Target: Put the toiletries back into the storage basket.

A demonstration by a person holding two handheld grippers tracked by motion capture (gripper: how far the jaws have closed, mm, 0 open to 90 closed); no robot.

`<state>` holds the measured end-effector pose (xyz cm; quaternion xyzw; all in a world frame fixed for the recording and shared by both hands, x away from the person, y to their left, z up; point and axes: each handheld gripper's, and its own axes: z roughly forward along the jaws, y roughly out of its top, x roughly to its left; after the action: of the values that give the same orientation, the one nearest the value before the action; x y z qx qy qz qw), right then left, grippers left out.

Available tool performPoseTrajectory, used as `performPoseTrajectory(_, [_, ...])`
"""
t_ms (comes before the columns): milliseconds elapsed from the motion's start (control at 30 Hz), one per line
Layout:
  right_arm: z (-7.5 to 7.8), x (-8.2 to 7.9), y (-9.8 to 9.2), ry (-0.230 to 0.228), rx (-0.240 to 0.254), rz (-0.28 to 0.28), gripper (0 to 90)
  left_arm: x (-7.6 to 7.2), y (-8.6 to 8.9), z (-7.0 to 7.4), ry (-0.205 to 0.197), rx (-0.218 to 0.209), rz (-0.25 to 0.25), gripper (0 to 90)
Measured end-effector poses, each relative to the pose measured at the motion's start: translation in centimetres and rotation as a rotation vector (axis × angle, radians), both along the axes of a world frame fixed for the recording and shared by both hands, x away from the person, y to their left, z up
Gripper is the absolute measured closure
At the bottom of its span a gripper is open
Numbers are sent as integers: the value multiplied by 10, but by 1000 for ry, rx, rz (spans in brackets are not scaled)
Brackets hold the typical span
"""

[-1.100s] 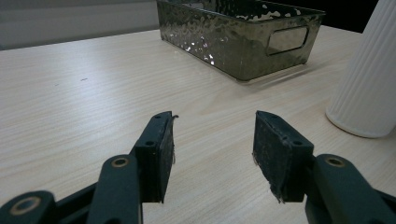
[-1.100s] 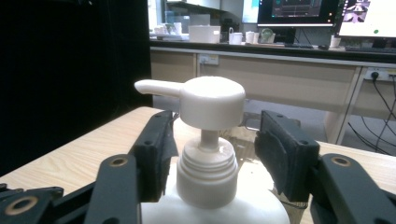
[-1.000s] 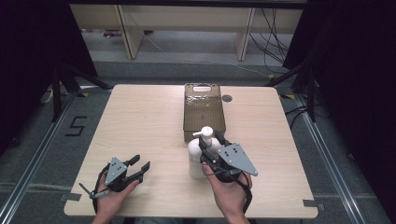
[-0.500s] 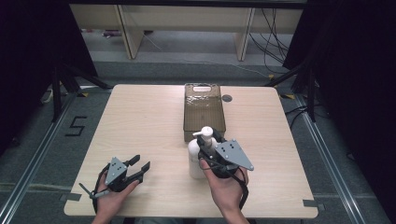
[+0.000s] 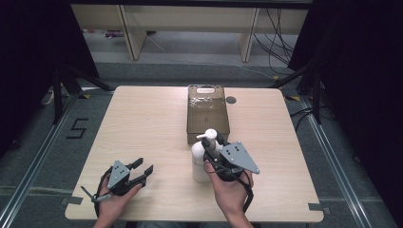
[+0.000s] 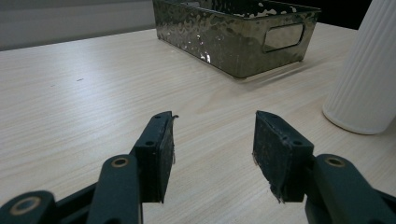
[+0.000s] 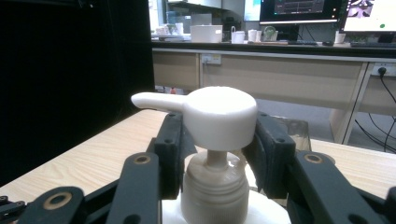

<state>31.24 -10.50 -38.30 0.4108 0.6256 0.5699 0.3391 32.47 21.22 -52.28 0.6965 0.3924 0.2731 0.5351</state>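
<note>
High view: One white pump bottle point(image 5: 201, 161) stands upright on the wooden surface point(image 5: 142, 128), just in front of one brown translucent basket point(image 5: 207, 114). One dark round spot point(image 5: 231, 100) lies on the surface beside the basket's far right corner. The right gripper point(image 5: 215, 151) is held at the bottle's pump head from the near right side, its grey three-cornered plate point(image 5: 239, 156) facing up; the right hand point(image 5: 230, 185) grips it from below. The left gripper point(image 5: 144, 170) rests low on the surface near the front left edge, well apart from the bottle, held by the left hand point(image 5: 111, 202), pointing toward the right.

Left gripper view: The two jaws stand wide apart with nothing between them; bare surface shows in the gap. The basket point(image 6: 243, 32) lies ahead, and the bottle's ribbed body point(image 6: 366, 74) stands at the right.

Right gripper view: The jaws flank the pump head point(image 7: 219, 116), one on each side, and have just been closing on it. Whether the pads press on it cannot be told. The spout points left. One desk with monitors point(image 7: 299, 9) stands beyond.
</note>
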Motion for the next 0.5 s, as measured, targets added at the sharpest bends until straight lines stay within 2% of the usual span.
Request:
performPoseTrajectory(133, [2,0,-4,-6,-14,-9,599,0,1,0,3,-7,0,475])
performPoseTrajectory(167, [4,1,-4,-6,13,-2,599,0,1,0,4,-6,1,475])
performPoseTrajectory(233, [8,1,-7,-28,-8,-10,599,0,0,0,3,-6,2,475])
performPoseTrajectory(333, [11,2,-8,-34,-1,0,600,0,0,0,2,-1,2,475])
performPoseTrajectory(467, [17,2,-12,-37,11,-15,600,0,1,0,-1,1,-3,475])
performPoseTrajectory(500, [19,3,-14,-45,-7,-16,600,0,1,0,-1,1,-3,475])
